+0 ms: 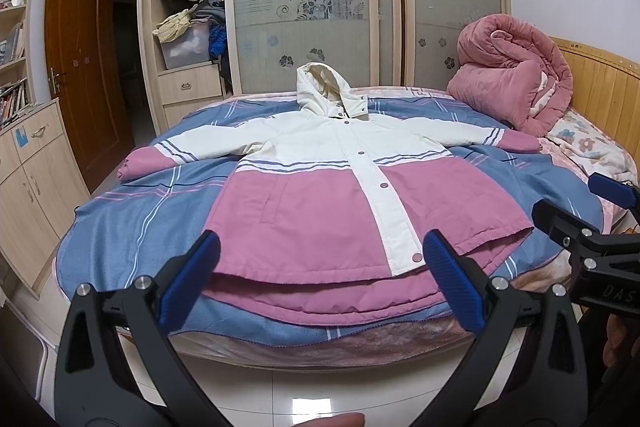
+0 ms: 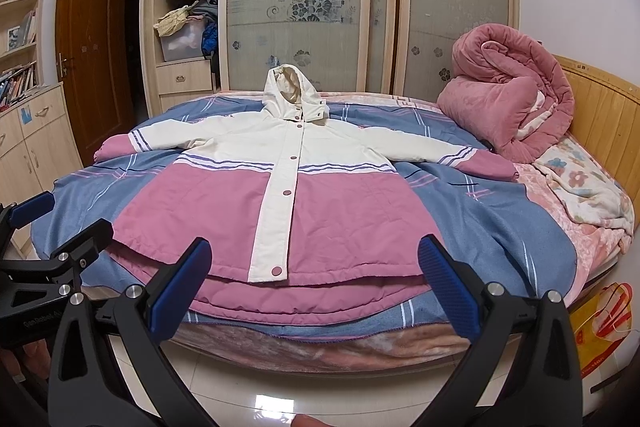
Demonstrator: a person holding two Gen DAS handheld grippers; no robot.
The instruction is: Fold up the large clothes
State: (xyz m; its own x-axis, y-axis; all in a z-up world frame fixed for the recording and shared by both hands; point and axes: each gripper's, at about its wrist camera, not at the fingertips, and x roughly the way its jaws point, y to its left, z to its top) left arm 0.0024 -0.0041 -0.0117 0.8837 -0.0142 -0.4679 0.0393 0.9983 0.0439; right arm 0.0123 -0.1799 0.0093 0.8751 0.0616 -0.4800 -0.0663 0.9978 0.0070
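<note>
Matt cloth jacket (image 1: pixel 320 187) lies on fleecy blanket (image 1: pixel 132 227); glossy tiled floor (image 1: pixel 312 395).

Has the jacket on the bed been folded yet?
No, the jacket lies flat on the bed with both sleeves spread out to the sides and its hood laid out at the top.

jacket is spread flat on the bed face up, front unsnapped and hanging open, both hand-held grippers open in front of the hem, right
Not quite: the front is snapped shut, not open. Both wrist views show the jacket with its white placket closed down the middle. The rest holds: it lies spread flat, face up, on the bed, and the left hand-held gripper and right hand-held gripper are open in front of the hem.
</note>
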